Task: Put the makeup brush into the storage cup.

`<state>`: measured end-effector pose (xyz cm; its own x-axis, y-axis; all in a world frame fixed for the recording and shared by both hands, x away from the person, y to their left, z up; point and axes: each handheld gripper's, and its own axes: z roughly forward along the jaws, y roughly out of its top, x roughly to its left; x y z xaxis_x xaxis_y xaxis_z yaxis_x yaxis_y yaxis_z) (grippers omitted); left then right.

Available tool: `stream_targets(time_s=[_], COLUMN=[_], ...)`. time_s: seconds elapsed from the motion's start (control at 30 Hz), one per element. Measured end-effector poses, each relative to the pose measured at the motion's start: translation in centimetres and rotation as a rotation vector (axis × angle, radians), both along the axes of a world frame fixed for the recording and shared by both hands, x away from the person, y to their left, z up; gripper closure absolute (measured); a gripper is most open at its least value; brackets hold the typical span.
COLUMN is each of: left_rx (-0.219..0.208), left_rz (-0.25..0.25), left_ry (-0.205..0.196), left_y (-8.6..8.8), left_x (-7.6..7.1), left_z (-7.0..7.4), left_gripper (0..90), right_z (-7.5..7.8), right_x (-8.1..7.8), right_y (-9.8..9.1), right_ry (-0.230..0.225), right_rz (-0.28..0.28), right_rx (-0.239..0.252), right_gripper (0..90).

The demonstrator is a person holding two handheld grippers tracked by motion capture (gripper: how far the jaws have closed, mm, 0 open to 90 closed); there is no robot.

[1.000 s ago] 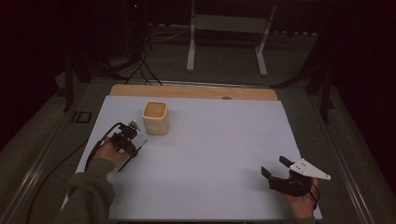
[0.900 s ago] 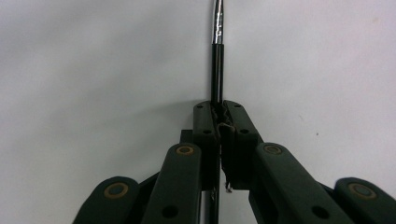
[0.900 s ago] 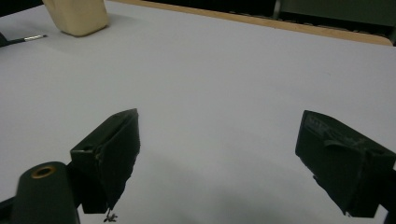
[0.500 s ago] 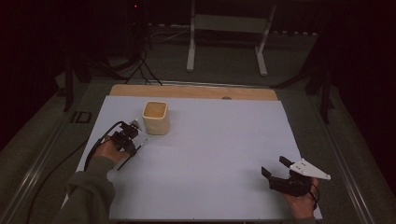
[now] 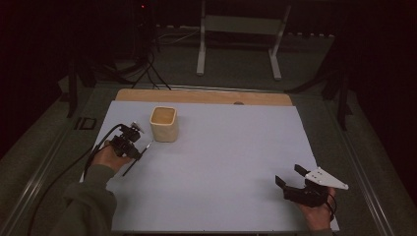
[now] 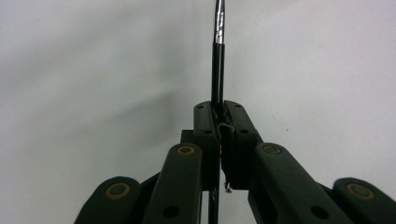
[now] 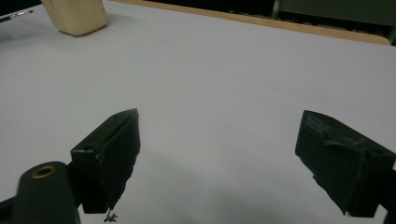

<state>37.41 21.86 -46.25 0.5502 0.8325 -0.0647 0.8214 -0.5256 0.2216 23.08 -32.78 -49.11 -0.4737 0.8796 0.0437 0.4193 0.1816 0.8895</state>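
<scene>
Right now the left gripper (image 6: 218,112) is clenching its fingers (image 6: 236,123) on a thin black-handled utensil (image 6: 217,65), the pads pinching the dark handle low down while the shiny metal stem is running straight out ahead of the tips. In the high view the same utensil (image 5: 139,153) is crossing the left gripper (image 5: 129,142), one dark end trailing back toward the person's sleeve and the bright end reaching forward, just short of the cream cup (image 5: 163,123) standing close beyond the fingers on the pale tabletop (image 5: 221,162).

The main risk, as I judge it, is the grip itself — the handle is narrow and round, and the fingers are holding it on a short stretch, so it could be pivoting or sliding between the pads as the hand is tilting it toward the cup. What kind of head the utensil carries I cannot tell. A second risk is the cup: it looks light and is sitting near the stem's tip, so a low or sideways approach could be nudging it over or pushing it along the sheet rather than clearing its rim.

Far off to the side, the right gripper (image 7: 217,154) is resting with its fingers (image 7: 112,149) released and wide apart, nothing between them — too distant to be steadying the cup.
</scene>
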Motion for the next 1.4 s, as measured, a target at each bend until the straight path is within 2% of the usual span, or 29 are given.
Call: stream_targets(time_s=[0.5, 0.77, 1.1, 1.4], left_rx=[-0.006, -0.021, -0.050, -0.077], left_rz=[0.004, 0.010, 0.035, 0.050], left_ry=[-0.023, -0.049, -0.119, -0.157], left_y=[0.5, 0.9, 1.4, 1.8], left_x=[-0.5, -0.9, -1.5, -1.9], left_z=[1.5, 2.3, 3.4, 4.2], left_gripper=[86.4, 86.4, 86.4, 86.4], right_z=[0.0, 0.0, 0.0, 0.0], right_x=[0.0, 0.0, 0.0, 0.0], right_y=[0.0, 0.0, 0.0, -0.1], right_ry=[0.000, -0.001, -0.001, -0.001], right_rz=[-0.002, -0.002, -0.002, -0.003], right_rx=[0.000, 0.001, 0.001, 0.002], right_gripper=[13.8, 13.8, 13.8, 13.8])
